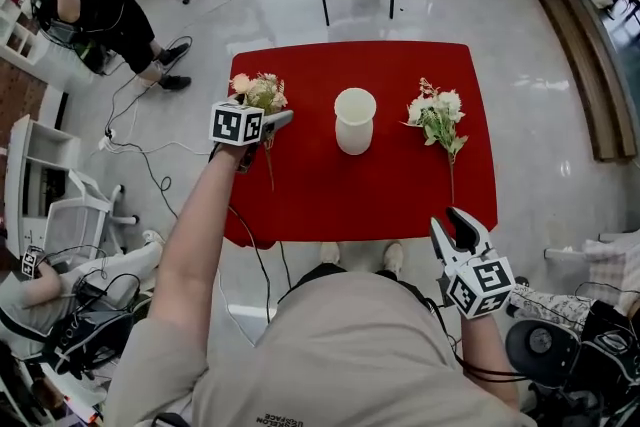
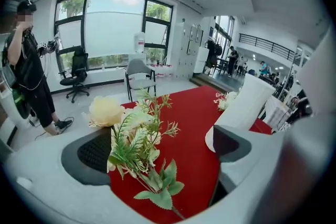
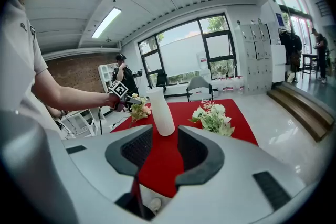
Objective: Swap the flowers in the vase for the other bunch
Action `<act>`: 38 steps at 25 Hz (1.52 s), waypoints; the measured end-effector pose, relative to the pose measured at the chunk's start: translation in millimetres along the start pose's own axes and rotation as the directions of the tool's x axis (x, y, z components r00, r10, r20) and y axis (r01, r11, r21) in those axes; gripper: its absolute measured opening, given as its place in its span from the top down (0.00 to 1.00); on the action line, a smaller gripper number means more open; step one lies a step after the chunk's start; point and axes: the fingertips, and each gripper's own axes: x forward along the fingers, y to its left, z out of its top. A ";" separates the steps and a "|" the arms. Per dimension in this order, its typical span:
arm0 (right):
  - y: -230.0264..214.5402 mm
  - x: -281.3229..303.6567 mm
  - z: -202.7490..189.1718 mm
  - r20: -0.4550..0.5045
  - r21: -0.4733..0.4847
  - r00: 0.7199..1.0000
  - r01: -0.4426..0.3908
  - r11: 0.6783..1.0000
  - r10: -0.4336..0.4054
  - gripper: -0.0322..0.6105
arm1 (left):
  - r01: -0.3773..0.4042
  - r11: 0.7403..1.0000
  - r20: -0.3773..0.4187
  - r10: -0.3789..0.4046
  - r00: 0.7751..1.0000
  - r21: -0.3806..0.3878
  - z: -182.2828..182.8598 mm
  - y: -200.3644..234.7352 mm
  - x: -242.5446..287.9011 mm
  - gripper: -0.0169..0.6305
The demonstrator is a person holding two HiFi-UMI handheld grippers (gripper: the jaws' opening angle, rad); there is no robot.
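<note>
in the head view the white vase [image 1: 354, 120] stands empty at the middle of the red tabletop [image 1: 330, 190]. a cream bunch [image 1: 258, 92] lies to its left and a white bunch [image 1: 438, 115] to its right, both flat on the cloth. the left claw [image 1: 270, 127] reaches over the cream bunch's stems, and the right claw [image 1: 455, 227] hangs off the near right corner, well apart from everything. in the left gripper view the left claw's jaws stand wide apart. the cream bunch lies between them, close by the left pad, but neither pad presses on it. in the right gripper view the right claw is also spread, with only bare cloth between its jaws and the vase and white bunch beyond. the next step is probably loading the vase. it would go best by gripping low on the chosen bunch's stems, lifting the bunch upright, and lowering it straight into the narrow mouth without nudging the vase.
</note>
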 end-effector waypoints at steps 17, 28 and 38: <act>-17.3 6.5 13.3 -0.008 -0.026 0.996 -0.093 0.995 0.092 0.71 | -0.065 0.963 -0.167 0.111 0.980 0.260 -20.4 -16.4 -19.6 0.07; -31.9 8.5 20.4 -0.017 -0.055 0.987 -0.160 0.986 0.159 0.71 | -0.105 0.988 -0.081 0.115 0.990 0.117 -10.3 -32.7 -45.1 0.07; -46.6 1.0 15.8 -0.031 -0.089 0.972 -0.236 0.968 0.234 0.71 | -0.071 0.984 0.144 0.095 0.985 -0.164 -7.3 -85.7 -97.4 0.34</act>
